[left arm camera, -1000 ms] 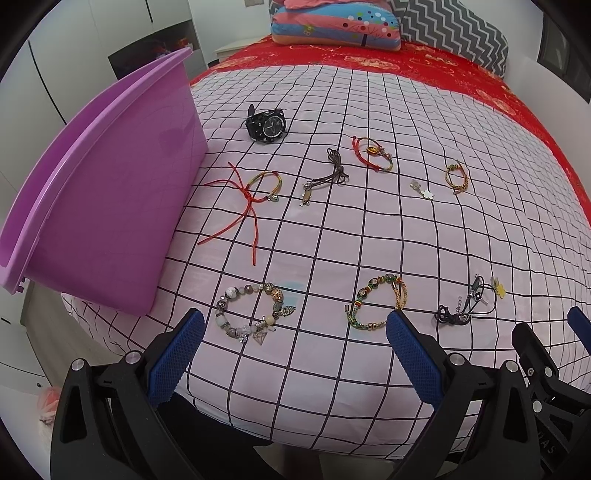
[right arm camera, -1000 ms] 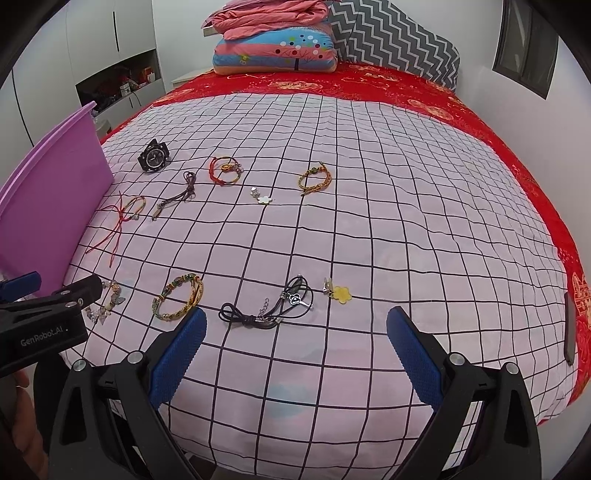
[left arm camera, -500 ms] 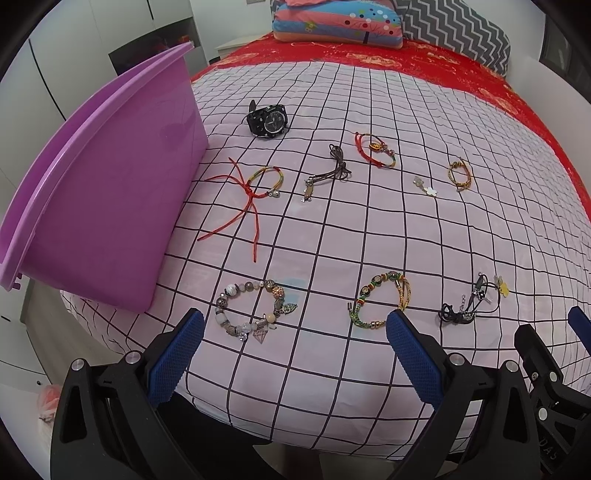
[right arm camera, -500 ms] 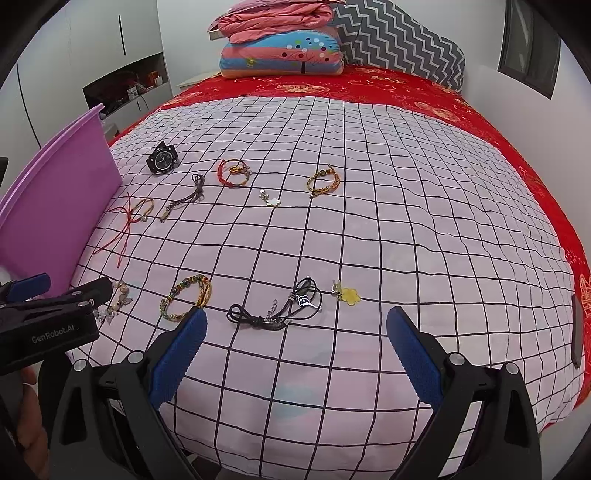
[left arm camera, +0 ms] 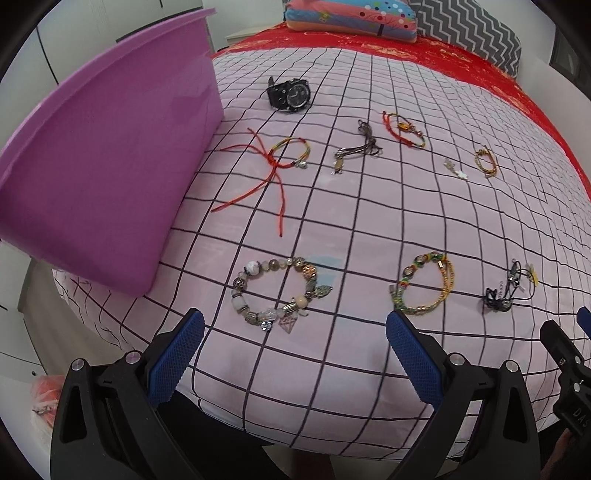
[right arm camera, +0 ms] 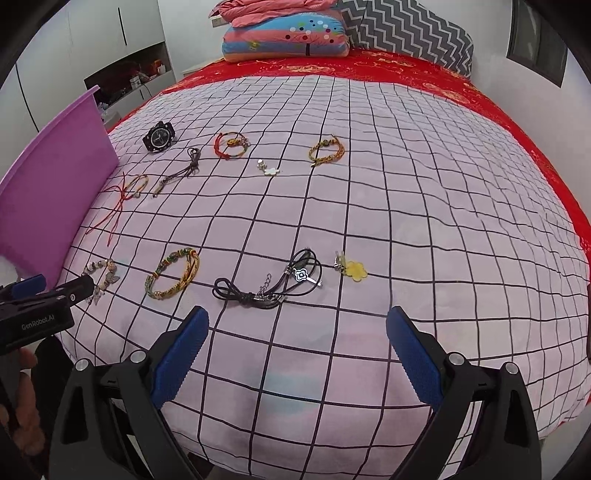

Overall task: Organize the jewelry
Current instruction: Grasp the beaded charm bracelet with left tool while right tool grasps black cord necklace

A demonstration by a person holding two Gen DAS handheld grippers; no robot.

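left gripper: your left gripper (left arm camera: 294,349) hovers at the near edge of the bed (left arm camera: 369,229), jaws spread wide, holding nothing.
right gripper: your right gripper (right arm camera: 297,349) hovers at the same near edge, jaws spread wide, empty; the left gripper's tip shows at its far left.
beaded bracelet: the beaded bracelet (left arm camera: 280,291) lies flat just ahead of the left gripper, between its two fingers and closer to the left one, not touched.
green-gold bracelet: the green-gold bracelet (left arm camera: 424,288) sits just ahead of the left gripper's right finger; from the right gripper (right arm camera: 173,273) it is ahead and slightly left.
black cord necklace: the black cord necklace (right arm camera: 269,284) lies just ahead of the right gripper, between its fingers, apart from them.
yellow flower charm: the yellow flower charm (right arm camera: 352,269) lies ahead of the right gripper, just right of the necklace.
purple bin: the purple bin (left arm camera: 103,158) stands ahead and to the left of your left gripper, on the bed's left edge, tilted outward.
red string bracelet: the red string bracelet (left arm camera: 273,162) lies further ahead of the left gripper, beside the bin wall.
watch: the black watch (left arm camera: 290,94) lies far ahead of the left gripper.
far row: brown cord (left arm camera: 358,147), red bracelet (left arm camera: 404,129), white flower charm (left arm camera: 456,170) and gold braided bracelet (left arm camera: 485,160) are well ahead, spaced apart.
pillows: the pillows (right arm camera: 295,33) are stacked at the far end.
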